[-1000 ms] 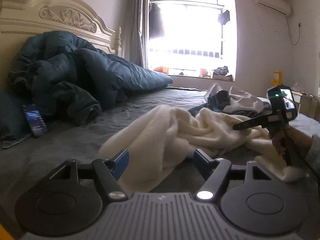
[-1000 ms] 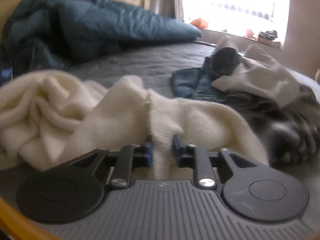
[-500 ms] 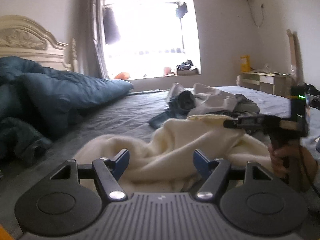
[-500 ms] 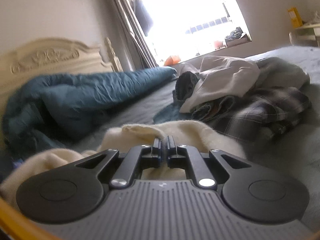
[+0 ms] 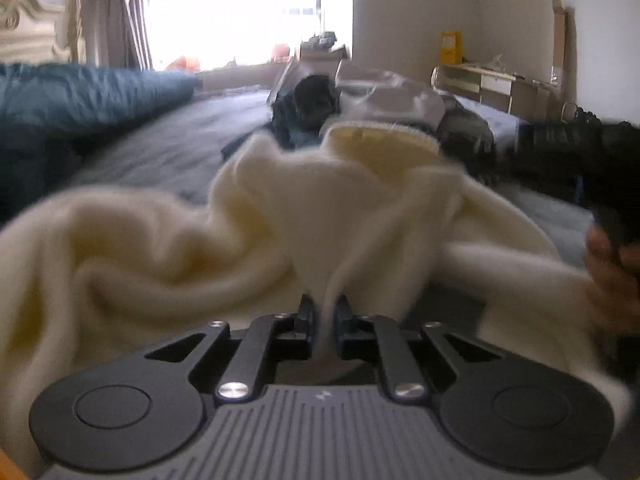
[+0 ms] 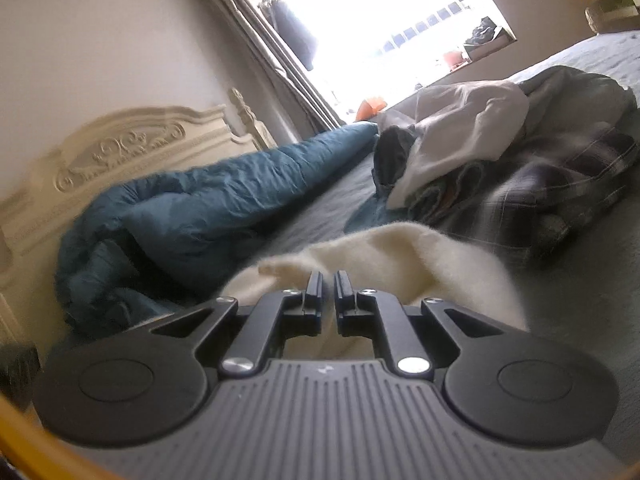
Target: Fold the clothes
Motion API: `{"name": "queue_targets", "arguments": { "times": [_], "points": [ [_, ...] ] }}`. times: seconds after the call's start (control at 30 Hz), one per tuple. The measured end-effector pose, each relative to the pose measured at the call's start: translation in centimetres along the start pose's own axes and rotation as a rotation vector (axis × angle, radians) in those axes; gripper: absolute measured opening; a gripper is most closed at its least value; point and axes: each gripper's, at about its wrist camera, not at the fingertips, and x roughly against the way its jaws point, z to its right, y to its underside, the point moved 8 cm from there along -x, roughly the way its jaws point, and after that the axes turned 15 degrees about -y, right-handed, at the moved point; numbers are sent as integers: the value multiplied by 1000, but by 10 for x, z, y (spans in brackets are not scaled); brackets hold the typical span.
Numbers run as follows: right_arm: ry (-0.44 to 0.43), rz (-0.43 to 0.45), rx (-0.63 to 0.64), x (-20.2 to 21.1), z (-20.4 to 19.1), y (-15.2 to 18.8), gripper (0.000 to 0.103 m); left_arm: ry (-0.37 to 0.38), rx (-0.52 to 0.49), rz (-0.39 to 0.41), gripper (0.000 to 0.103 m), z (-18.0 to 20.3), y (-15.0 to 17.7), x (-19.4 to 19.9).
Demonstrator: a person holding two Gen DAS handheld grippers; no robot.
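Observation:
A cream fuzzy sweater [image 5: 320, 208] lies bunched on the grey bed, its ribbed hem open toward the far side. My left gripper [image 5: 325, 312] is shut on a fold of it near the camera. My right gripper [image 6: 328, 288] is shut on another part of the same sweater [image 6: 400, 256], lifted a little off the bed. The right gripper's dark body and the hand holding it show blurred at the right edge of the left wrist view [image 5: 600, 168].
A pile of other clothes [image 6: 500, 152] in white, dark and plaid lies on the grey bed [image 6: 580, 292] beyond the sweater, also in the left wrist view [image 5: 360, 100]. A teal duvet [image 6: 200, 208] is heaped by the cream headboard [image 6: 120, 152]. A desk [image 5: 492, 84] stands by the wall.
My left gripper was open in front of the sweater; it has moved in and shut on a fold. My right gripper stays shut on the sweater and has tilted upward.

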Motion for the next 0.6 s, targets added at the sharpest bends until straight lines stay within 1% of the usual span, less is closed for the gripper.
{"name": "queue_targets", "arguments": {
  "times": [0.03, 0.13, 0.2, 0.27, 0.33, 0.4, 0.43, 0.47, 0.5, 0.57, 0.6],
  "points": [
    [3, 29, 2, 5, 0, -4, 7, 7, 15, -16, 10, -6, 8, 8],
    [-23, 38, -5, 10, -1, -12, 8, 38, 52, -60, 10, -19, 30, 32],
    [-39, 23, -8, 8, -2, -11, 9, 39, 54, -79, 10, -22, 42, 47],
    [-53, -12, 19, 3, -9, -6, 11, 30, 54, -94, 10, -23, 52, 59],
    [-72, -36, 52, -1, -17, -2, 21, 22, 72, -115, 10, -23, 65, 66],
    [-138, -62, 76, -3, -31, 1, 41, 5, 75, -128, 11, -23, 75, 71],
    [-173, -72, 86, -3, -38, 2, 48, -5, 68, -129, 16, -23, 77, 74],
    [-202, -88, 108, -3, -46, 3, 62, -7, 68, -131, 16, -23, 78, 77],
    [-230, -106, 131, -3, -54, 5, 71, -3, 73, -136, 18, -24, 79, 81],
    [-235, -137, 211, -1, -66, 7, 72, 11, 88, -135, 26, -25, 76, 90],
    [-231, -146, 256, 0, -71, 7, 73, 24, 98, -121, 35, -27, 71, 95]
  ]
}}
